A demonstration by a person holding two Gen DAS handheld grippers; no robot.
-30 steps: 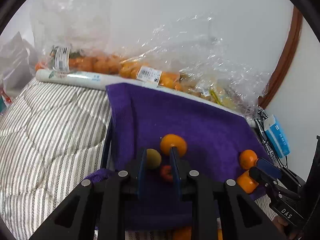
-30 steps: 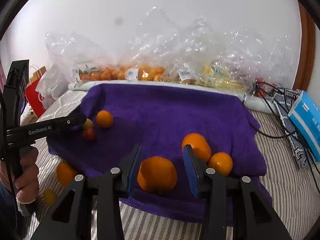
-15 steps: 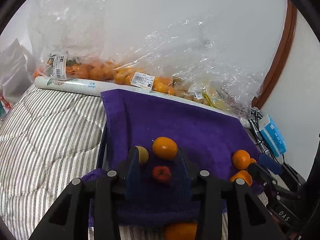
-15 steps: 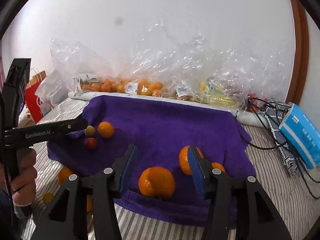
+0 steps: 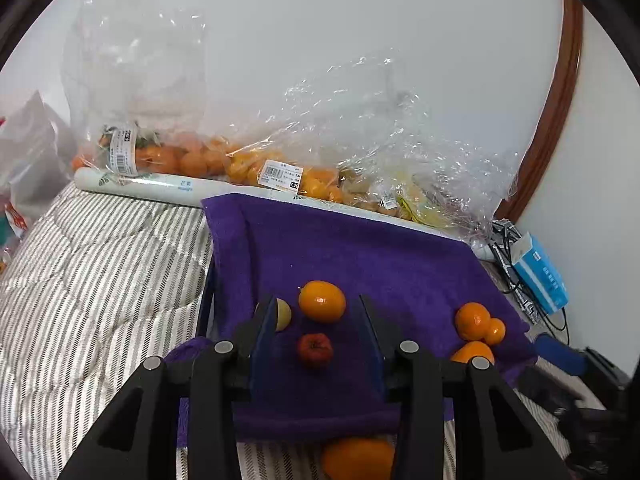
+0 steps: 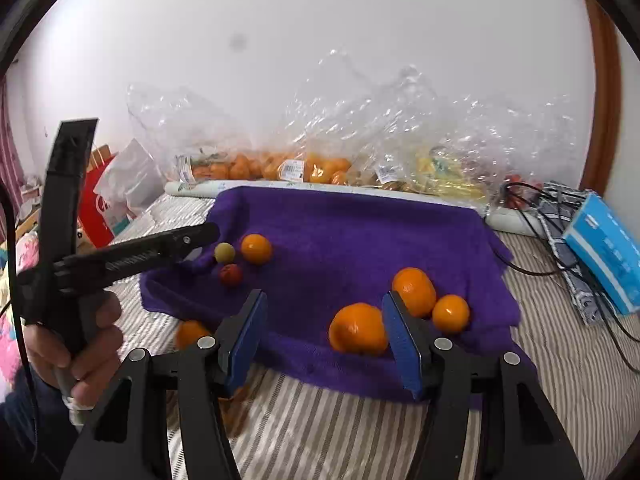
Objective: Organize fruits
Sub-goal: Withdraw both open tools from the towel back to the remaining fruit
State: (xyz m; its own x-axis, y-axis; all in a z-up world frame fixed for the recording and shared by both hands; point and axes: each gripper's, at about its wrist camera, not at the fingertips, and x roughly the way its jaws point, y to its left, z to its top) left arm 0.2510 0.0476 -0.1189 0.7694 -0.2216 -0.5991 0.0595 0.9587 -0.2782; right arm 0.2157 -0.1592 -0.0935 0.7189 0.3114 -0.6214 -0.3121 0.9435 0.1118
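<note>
A purple towel [image 5: 360, 252] lies on the striped bed, also in the right wrist view [image 6: 352, 232]. My left gripper [image 5: 317, 312] is open and empty, above a small red fruit [image 5: 315, 349], with a yellow-green fruit [image 5: 282, 313] by its left finger and an orange [image 5: 322, 301] just ahead. My right gripper [image 6: 325, 312] is open and empty, pulled back from a large orange [image 6: 357, 329]. Two more oranges [image 6: 414, 290] [image 6: 450, 313] sit to its right. The same three oranges [image 5: 472, 321] show at the right of the left wrist view.
Clear plastic bags of oranges [image 5: 224, 160] and a white roll [image 5: 160, 188] line the wall behind the towel. A blue box [image 6: 608, 248] and cables [image 6: 532, 200] lie right. Loose oranges [image 6: 191, 333] [image 5: 357, 458] lie on the bedding at the towel's front edge.
Both grippers opened wide and drew back. The left one let go of the small fruit on the towel; the right one released the large orange and lifted away from it.
</note>
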